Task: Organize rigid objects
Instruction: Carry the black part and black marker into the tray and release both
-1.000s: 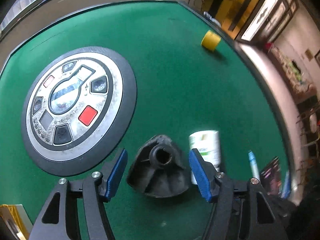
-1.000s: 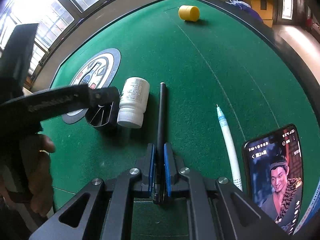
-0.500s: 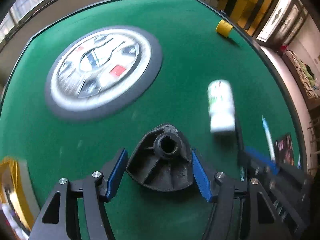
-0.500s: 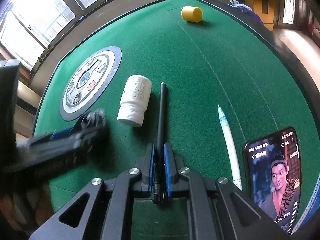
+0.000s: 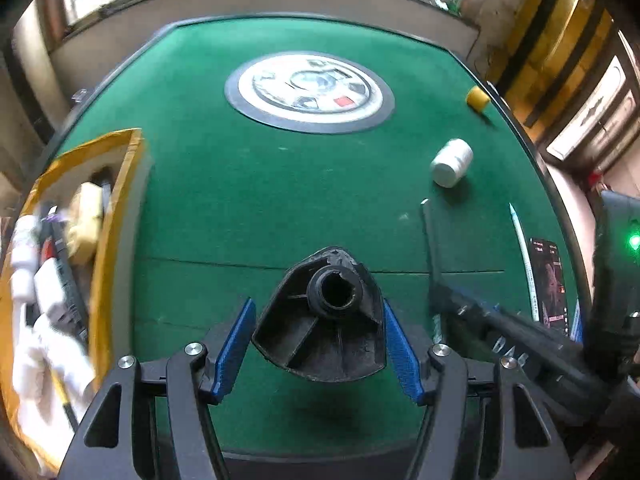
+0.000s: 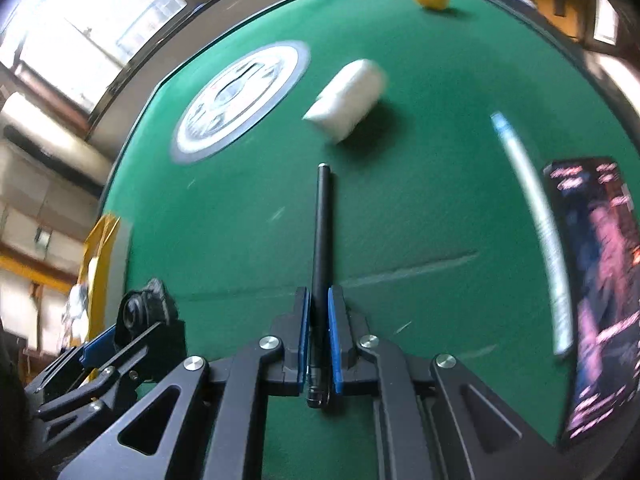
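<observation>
Two grips: black knob between left fingers, black pen between right fingers

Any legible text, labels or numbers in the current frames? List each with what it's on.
None can be read.
Phone screen: coloured text lines, blurred by motion.
White bottle: label not legible.
Round control panel: button symbols only, too small.
White pen: print along the barrel, too small.
Items in the yellow box: blurred.

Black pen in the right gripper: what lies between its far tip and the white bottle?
Only bare green felt, in the right wrist view. The black pen ends short of the white bottle, apart.
</observation>
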Motion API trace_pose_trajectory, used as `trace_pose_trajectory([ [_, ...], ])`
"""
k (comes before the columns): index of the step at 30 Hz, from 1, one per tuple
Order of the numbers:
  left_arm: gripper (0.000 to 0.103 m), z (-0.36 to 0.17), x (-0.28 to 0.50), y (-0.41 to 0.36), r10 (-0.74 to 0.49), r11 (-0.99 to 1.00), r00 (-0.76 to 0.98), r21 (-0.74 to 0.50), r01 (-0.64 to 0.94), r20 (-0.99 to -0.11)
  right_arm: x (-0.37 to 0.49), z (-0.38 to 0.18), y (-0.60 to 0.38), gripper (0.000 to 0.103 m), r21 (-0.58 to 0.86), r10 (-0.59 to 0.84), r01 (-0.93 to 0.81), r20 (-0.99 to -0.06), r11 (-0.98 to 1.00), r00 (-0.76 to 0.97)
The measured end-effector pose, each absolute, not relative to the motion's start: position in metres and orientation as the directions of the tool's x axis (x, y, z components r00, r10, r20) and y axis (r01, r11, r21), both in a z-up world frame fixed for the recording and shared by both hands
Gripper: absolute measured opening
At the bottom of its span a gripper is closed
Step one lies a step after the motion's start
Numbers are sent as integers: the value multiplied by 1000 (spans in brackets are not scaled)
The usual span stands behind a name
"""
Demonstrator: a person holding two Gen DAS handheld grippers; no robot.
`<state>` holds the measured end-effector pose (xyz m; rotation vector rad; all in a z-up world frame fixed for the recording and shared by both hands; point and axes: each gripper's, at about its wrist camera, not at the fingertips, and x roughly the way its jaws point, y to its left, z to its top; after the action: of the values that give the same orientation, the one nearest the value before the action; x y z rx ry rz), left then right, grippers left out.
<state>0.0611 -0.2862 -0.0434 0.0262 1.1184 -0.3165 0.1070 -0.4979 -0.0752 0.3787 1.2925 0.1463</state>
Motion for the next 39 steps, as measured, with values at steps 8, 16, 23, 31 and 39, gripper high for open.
trace_pose_trajectory([
  [8,67,-20,34,-252,-196,972,501,-100,212,-843,92,-56,-464,9,407,390,-4,-872,913,297],
  [16,67,-2,29,-191,-317,948,465,-285,140,-826,84,-27,-429,9,442,463,-141,-822,886,330],
  [23,67,20,32,-106,-288,941,526,-339,-1,-800,92,-12,-377,9,508,572,-277,-779,816,256],
  [31,67,3,56,-53,-264,923,529,-370,-105,-807,101,-9,-308,9,506,607,-401,-773,764,182],
  [39,67,-15,88,-45,-295,915,493,-390,-101,-818,119,-32,-263,9,466,568,-446,-814,764,122],
])
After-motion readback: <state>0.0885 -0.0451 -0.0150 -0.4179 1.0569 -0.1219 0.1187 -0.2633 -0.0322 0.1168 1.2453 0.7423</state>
